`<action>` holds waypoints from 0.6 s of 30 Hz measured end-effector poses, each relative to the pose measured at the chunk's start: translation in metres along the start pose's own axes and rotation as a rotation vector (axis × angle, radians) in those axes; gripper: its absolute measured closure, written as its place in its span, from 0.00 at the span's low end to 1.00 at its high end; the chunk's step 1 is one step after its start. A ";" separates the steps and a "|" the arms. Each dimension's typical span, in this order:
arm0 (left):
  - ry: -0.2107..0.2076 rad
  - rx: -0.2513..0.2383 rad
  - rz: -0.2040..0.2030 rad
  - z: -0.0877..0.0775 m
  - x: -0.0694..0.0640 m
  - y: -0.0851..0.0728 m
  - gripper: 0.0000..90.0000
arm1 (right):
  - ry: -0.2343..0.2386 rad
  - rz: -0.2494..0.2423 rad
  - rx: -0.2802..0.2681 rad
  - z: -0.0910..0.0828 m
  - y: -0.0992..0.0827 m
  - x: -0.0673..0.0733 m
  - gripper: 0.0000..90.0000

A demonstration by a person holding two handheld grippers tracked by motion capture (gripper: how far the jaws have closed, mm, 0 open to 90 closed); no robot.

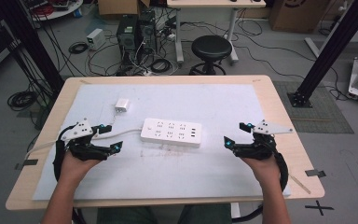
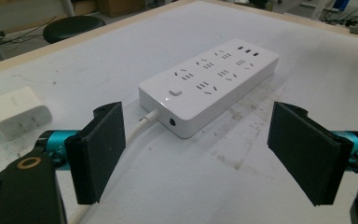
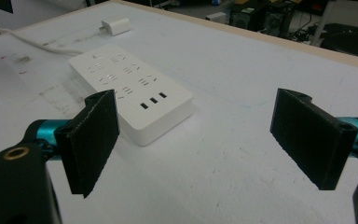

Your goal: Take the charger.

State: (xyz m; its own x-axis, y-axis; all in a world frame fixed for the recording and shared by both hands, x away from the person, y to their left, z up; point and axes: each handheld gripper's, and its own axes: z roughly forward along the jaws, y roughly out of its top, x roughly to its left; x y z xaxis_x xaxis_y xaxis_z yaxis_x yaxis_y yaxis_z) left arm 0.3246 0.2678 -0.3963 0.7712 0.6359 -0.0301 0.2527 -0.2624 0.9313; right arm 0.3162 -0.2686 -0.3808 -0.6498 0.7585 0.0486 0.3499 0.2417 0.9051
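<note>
Nearest the person, both hands rest on the front half of the table. The left gripper (image 1: 111, 138) sits at the left with its jaws spread wide and nothing between them; the right gripper (image 1: 237, 135) sits at the right, jaws likewise wide and empty. Both point inward toward the table's middle.

Between the two grippers, apart from each, lies a white power strip (image 1: 171, 132). Its long axis runs left to right across the table, roughly parallel to the front edge. The switch (image 2: 175, 92) and cable end face the left gripper; the three small slots (image 3: 153, 101) face the right gripper. The socket face points up. Its white cable (image 1: 121, 134) leaves the left end and runs past the left gripper toward the table's left edge.

Behind the cable, well left of centre, a white charger block (image 1: 121, 105) lies on the surface, apart from the strip.

The surface is a white mat (image 1: 214, 100), scuffed in front of the strip, laid on a light wooden table (image 1: 279, 109) whose rim shows all around. Open mat extends behind the strip and to its right.

Beyond the far edge stand a black round stool (image 1: 211, 48), computer towers (image 1: 133, 30) amid loose floor cables, and black frame posts at both sides.
</note>
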 end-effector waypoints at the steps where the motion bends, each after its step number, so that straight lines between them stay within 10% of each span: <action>1: 0.007 0.001 -0.004 0.000 0.001 0.000 0.21 | -0.005 -0.004 -0.004 0.000 0.001 0.001 0.17; 12: 0.106 0.014 -0.039 0.020 0.018 0.024 0.21 | -0.023 -0.007 -0.005 -0.005 0.003 0.003 0.17; 18: 0.194 0.107 -0.032 0.041 0.045 0.050 0.21 | -0.027 -0.006 0.003 -0.002 -0.001 0.003 0.17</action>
State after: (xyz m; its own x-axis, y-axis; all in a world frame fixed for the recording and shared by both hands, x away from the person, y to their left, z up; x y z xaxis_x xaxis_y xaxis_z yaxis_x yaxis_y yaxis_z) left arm 0.3964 0.2532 -0.3657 0.6373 0.7704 0.0207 0.3438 -0.3083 0.8870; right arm 0.3121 -0.2675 -0.3807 -0.6336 0.7730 0.0320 0.3483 0.2481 0.9039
